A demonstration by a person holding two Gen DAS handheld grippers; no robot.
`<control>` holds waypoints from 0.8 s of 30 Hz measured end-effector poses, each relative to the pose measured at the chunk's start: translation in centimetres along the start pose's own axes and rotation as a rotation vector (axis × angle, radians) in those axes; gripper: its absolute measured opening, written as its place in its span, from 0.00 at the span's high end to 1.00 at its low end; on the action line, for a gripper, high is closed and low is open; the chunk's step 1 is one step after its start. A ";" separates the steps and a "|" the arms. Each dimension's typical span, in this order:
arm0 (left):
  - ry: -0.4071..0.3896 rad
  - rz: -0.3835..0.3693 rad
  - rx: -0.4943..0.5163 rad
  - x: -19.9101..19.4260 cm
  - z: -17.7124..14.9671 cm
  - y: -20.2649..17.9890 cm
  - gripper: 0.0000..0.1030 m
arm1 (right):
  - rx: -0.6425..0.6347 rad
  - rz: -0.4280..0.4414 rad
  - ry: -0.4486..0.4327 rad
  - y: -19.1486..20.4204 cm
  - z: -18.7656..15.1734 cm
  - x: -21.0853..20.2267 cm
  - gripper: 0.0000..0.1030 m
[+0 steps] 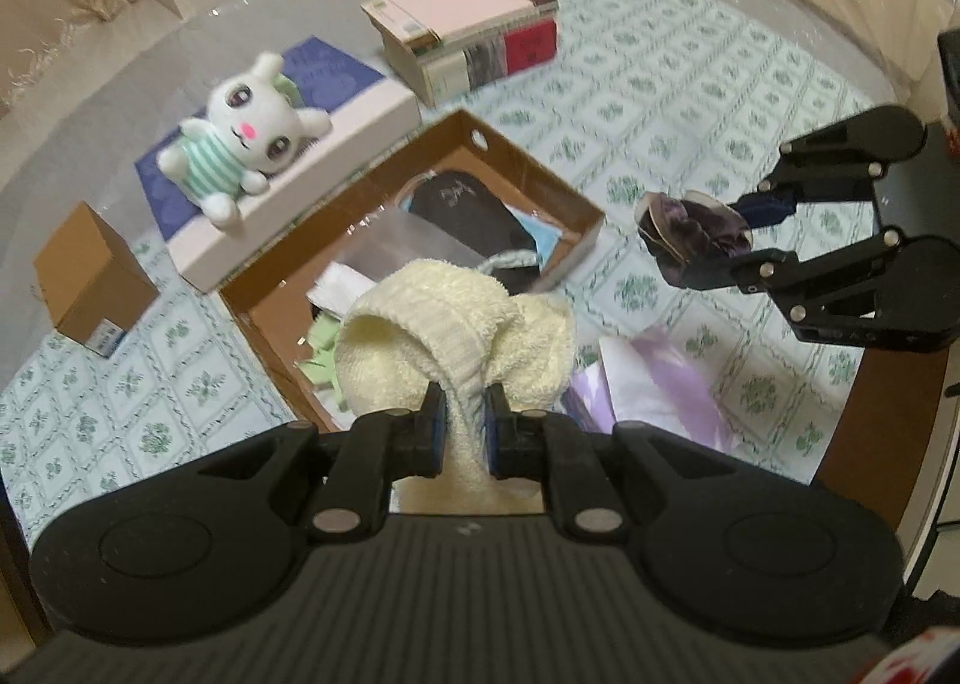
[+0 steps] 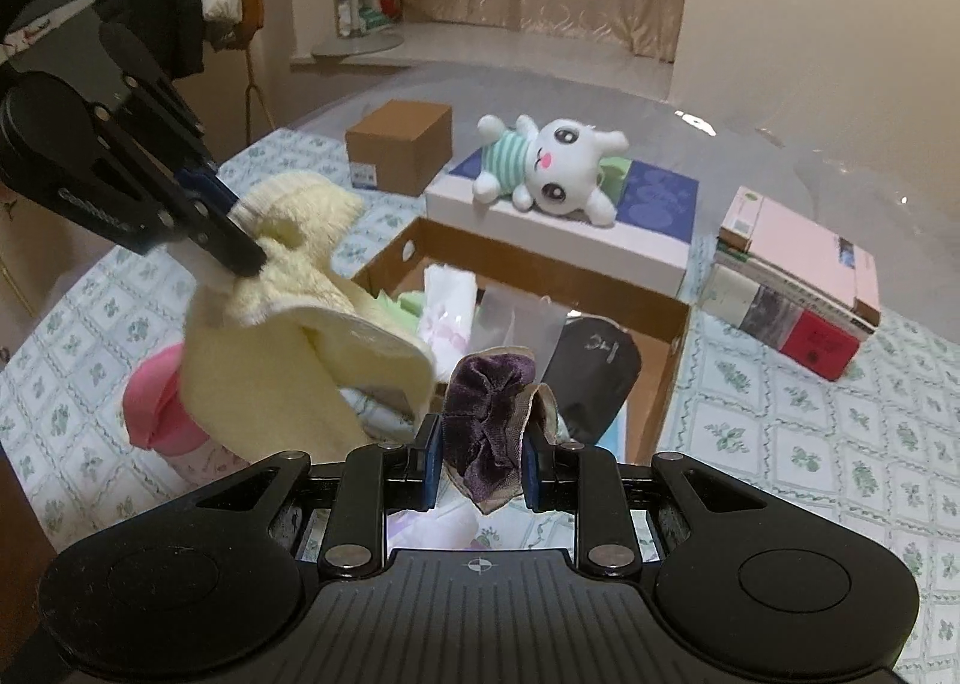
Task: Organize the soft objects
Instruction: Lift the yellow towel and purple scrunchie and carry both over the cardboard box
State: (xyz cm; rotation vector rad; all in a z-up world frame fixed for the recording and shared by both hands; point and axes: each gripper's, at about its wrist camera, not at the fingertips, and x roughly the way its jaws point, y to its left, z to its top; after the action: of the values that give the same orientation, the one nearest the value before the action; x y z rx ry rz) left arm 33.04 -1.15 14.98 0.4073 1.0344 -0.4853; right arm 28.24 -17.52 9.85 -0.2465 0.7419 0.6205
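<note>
Right up close, our left gripper squeezes a fluffy cream sock tight, up above the brown box. Our right gripper pinches a purple velvet scrunchie, also over that box of soft things.

Open brown cardboard box: contents half hidden behind fluffy cream towel, items inside too jumbled to name. Pink soft object mostly covered by towel. Print on black pouch unreadable. Small brown carton label too small. Stacked book spines blurred.
</note>
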 end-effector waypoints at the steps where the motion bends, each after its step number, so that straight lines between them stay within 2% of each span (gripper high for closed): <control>1: -0.008 0.004 -0.003 -0.4 0.0 0.2 0.89 | 0.004 -0.004 -0.006 -0.1 0.0 -0.2 0.75; 13: -0.125 0.087 -0.095 -4.1 1.3 3.7 0.89 | 0.067 -0.045 -0.035 -2.4 0.4 -0.7 0.75; 24: -0.163 0.163 -0.148 -1.6 3.4 6.6 0.89 | 0.105 -0.076 -0.075 -5.2 2.7 1.0 0.75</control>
State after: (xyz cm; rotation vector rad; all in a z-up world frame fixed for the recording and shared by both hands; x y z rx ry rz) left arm 38.50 2.81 18.52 0.3120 0.8648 -0.2883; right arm 33.49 -20.05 11.08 -0.1531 0.6870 0.5144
